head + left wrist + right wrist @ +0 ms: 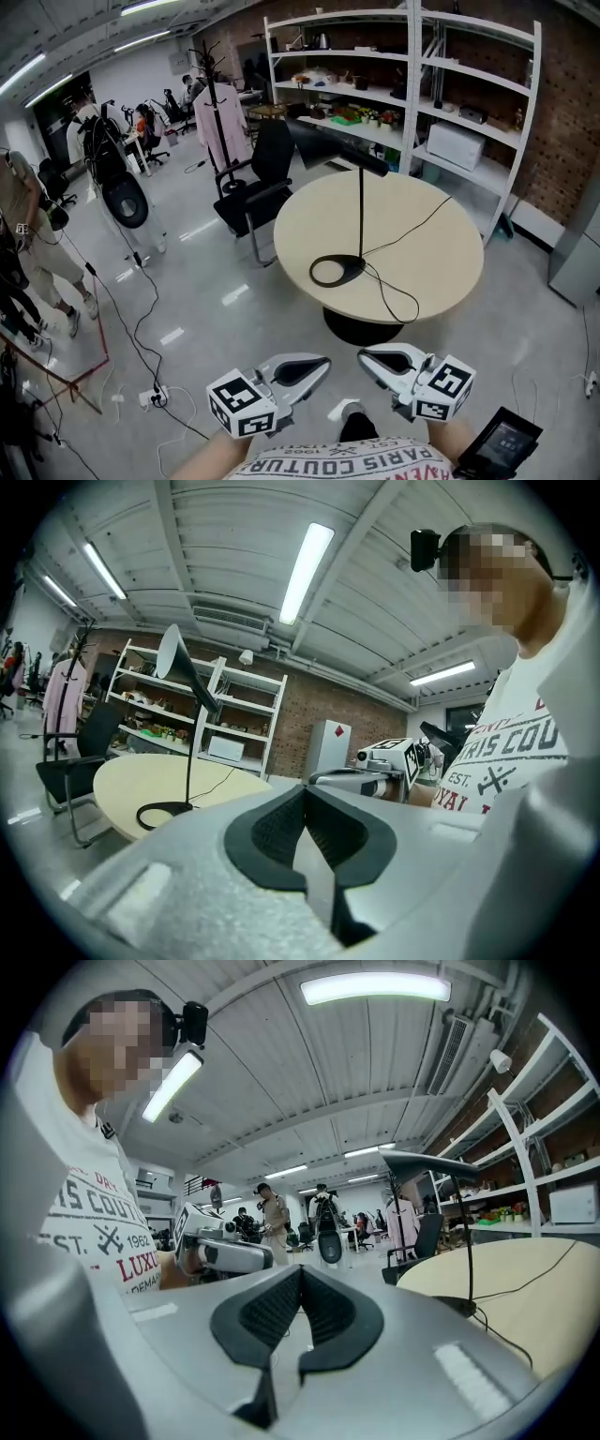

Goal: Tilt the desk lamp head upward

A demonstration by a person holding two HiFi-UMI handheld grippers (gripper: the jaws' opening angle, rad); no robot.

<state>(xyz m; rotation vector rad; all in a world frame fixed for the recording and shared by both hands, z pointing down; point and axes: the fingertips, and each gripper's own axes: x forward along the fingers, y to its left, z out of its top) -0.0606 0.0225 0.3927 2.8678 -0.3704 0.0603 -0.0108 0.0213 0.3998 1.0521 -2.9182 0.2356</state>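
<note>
One desk lamp [333, 148] is standing on the round table [441, 253], well apart from two grippers, the left gripper [322, 366] and the right gripper [366, 357], both with jaws together and empty. Only the gripper views are showing the person's head camera [427, 547].

Both grippers are held level and low, close in front of the torso, their tips turned inward toward each other with a gap between them. The left gripper [322, 364] has its fingers [277, 827] pressed together, nothing between them. The right gripper [366, 355] also has its fingers [267, 1309] closed and empty. The left forearm [202, 457] and right forearm [457, 434] come in from the lower edge of the head view.
</note>
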